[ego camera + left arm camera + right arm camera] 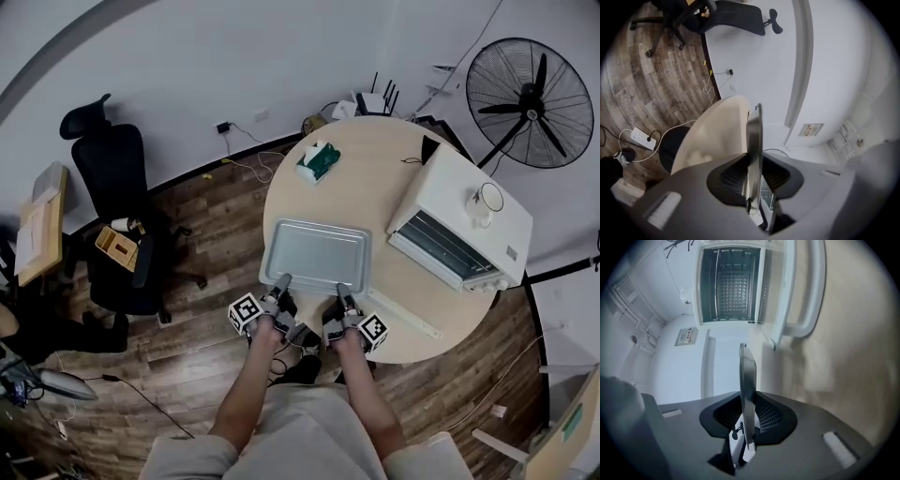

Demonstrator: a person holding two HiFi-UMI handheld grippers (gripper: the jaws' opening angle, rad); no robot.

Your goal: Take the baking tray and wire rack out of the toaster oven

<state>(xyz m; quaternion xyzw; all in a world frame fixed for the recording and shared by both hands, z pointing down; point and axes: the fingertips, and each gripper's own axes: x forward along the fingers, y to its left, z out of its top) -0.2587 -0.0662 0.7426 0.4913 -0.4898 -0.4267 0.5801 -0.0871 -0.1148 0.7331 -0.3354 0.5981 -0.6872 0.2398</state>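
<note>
The left gripper (279, 283) and right gripper (343, 296) both clamp the near rim of the baking tray (316, 253) — stiff, thin, slick metal, likely light — outside the toaster oven (461, 223), over the table (375, 164).

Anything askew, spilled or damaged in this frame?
Nothing stands out. The silver metal baking tray is level over the round light-wood table, with the left gripper and right gripper clamped on its near edge. The door of the white toaster oven is open. No spill or damage visible.

baking tray's (316, 254) near rim hidden within the jaws; table (853, 333) blurred in right gripper view
</note>
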